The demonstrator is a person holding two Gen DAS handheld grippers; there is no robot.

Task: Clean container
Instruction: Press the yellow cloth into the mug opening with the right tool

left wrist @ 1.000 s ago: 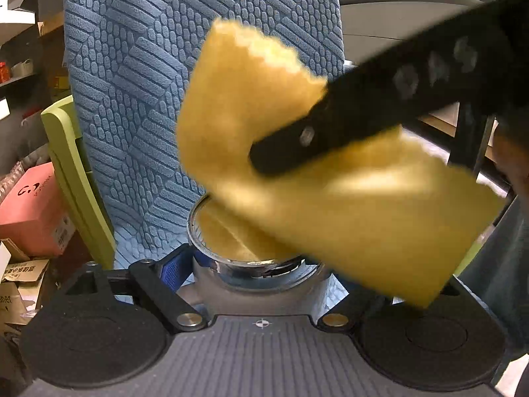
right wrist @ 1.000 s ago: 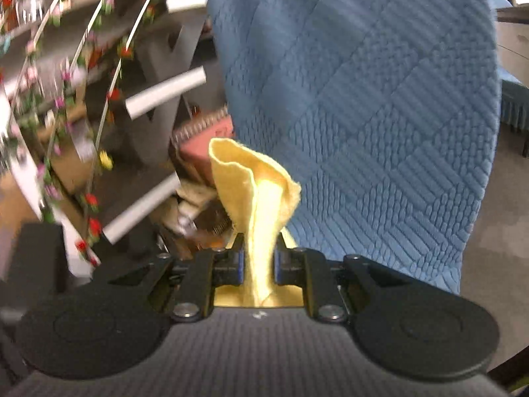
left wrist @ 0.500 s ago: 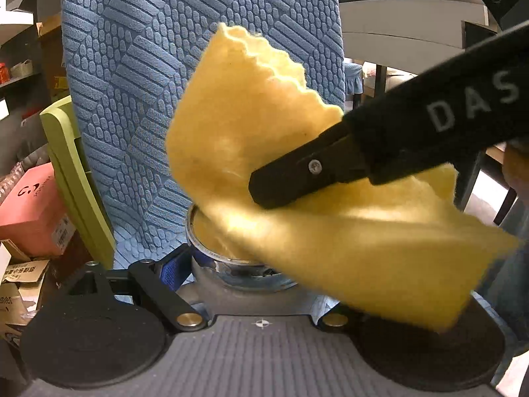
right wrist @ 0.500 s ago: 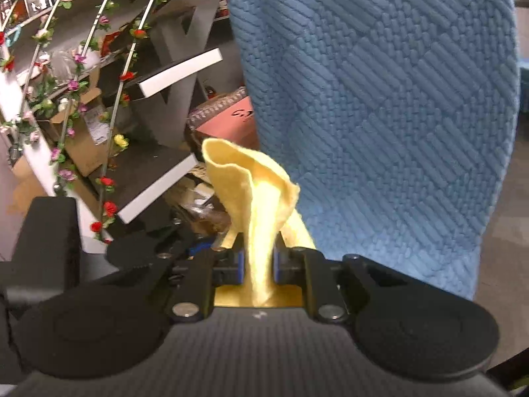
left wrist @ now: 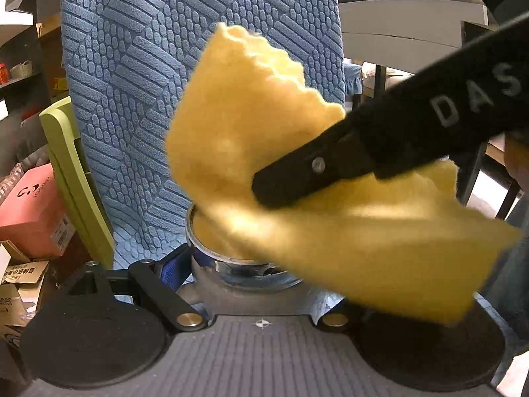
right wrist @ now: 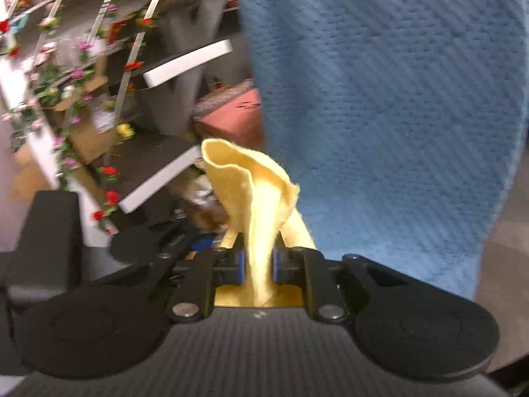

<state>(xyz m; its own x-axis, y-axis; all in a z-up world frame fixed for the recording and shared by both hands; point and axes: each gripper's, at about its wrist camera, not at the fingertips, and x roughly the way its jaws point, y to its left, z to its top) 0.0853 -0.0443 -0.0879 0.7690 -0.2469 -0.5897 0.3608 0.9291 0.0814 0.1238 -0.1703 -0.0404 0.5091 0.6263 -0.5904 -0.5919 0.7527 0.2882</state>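
Note:
In the left wrist view my left gripper (left wrist: 244,264) is shut on a shiny round metal container (left wrist: 211,251) and holds it with its open mouth facing away. A yellow cloth (left wrist: 264,145) hangs over the mouth and partly into it, hiding most of the rim. My right gripper (left wrist: 264,192) comes in from the upper right, shut on that cloth. In the right wrist view the right gripper (right wrist: 259,264) pinches the cloth (right wrist: 254,188), which folds upward from the jaws.
A blue textured chair back (left wrist: 139,72) stands right behind the container and fills the right wrist view (right wrist: 380,99). A green chair edge (left wrist: 66,165), a pink box (left wrist: 26,205) and cardboard boxes lie at the left. Shelves with flower garlands (right wrist: 99,66) stand at left.
The right gripper with the cloth has shifted over the container's mouth, swinging a little and turning. The cloth has spread higher and to the left. The left gripper keeps its hold.

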